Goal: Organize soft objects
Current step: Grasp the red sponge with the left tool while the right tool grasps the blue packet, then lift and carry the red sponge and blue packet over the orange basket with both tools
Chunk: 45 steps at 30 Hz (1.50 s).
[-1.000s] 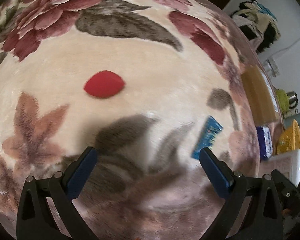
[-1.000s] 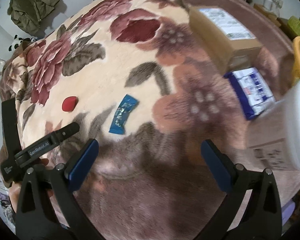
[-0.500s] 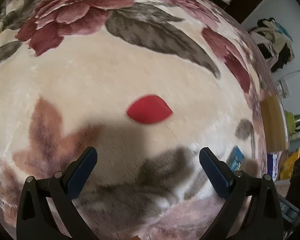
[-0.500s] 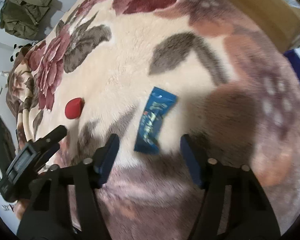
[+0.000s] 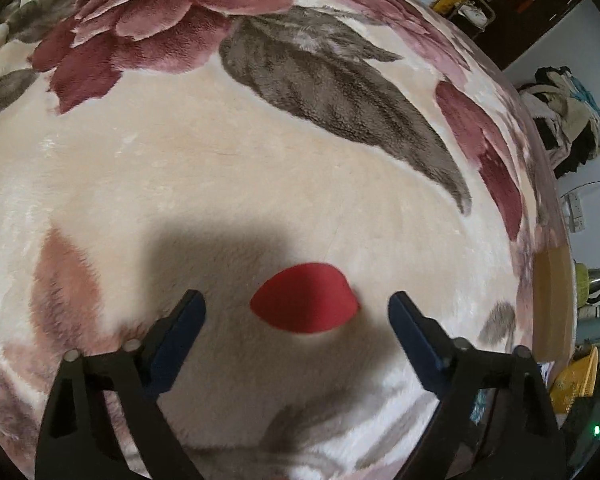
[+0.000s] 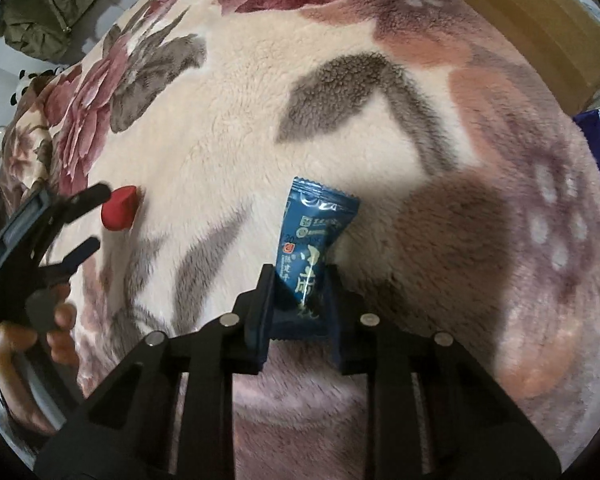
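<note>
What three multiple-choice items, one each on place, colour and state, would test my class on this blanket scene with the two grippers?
1. Where is the red sponge?
A. between the left gripper's open fingers
B. on the cardboard box
C. in the right gripper

2. What colour is the packet?
A. green
B. blue
C. white

3. How does the right gripper stand?
A. wide open over bare blanket
B. out of view
C. closing on the packet

Key: 1 A, the sponge lies untouched on the floral blanket between closing jaws; 2 B, its wrapper is blue; 3 C, the pads press its lower end.
</note>
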Available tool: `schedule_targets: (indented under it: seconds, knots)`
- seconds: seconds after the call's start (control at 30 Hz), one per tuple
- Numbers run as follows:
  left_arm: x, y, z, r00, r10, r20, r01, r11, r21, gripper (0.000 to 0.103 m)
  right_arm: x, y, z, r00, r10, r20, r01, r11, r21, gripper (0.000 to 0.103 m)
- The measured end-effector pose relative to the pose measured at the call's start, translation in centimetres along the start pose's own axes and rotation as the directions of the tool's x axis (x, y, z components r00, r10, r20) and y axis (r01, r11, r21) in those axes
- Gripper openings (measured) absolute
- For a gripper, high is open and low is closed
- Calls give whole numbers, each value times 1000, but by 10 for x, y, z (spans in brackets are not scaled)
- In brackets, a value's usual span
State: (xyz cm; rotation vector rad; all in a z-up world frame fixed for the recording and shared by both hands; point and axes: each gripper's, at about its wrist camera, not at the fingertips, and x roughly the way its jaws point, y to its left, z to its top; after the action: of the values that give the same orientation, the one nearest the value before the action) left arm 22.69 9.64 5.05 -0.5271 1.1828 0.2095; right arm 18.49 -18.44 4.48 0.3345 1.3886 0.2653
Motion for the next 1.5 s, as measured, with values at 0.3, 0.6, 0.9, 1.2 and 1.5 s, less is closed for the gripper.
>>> schedule_targets:
  seconds: [0.3, 0.6, 0.9, 1.2, 1.5]
  knots:
    - [6, -6, -12, 1000, 24, 3, -24, 999, 46, 52, 0, -2, -2, 1000, 4, -3, -5, 1000, -20, 24]
    - [-33, -12, -55, 1000, -10, 20, 8, 993, 120, 52, -12, -1, -14, 1000, 14, 11, -13, 999, -36, 24]
    - [-54, -35, -119, 1000, -16, -23, 20, 974, 228, 52, -32, -4, -42, 1000, 17, 16, -17, 999, -52, 24]
    - [-64, -40, -164, 998, 2, -61, 14, 966, 259, 52, -46, -13, -72, 1000, -1, 9, 2, 998, -61, 24]
    - [-89, -52, -188, 999, 0, -35, 10, 958, 285, 52, -66, -22, -96, 1000, 0, 26, 2, 998, -68, 24]
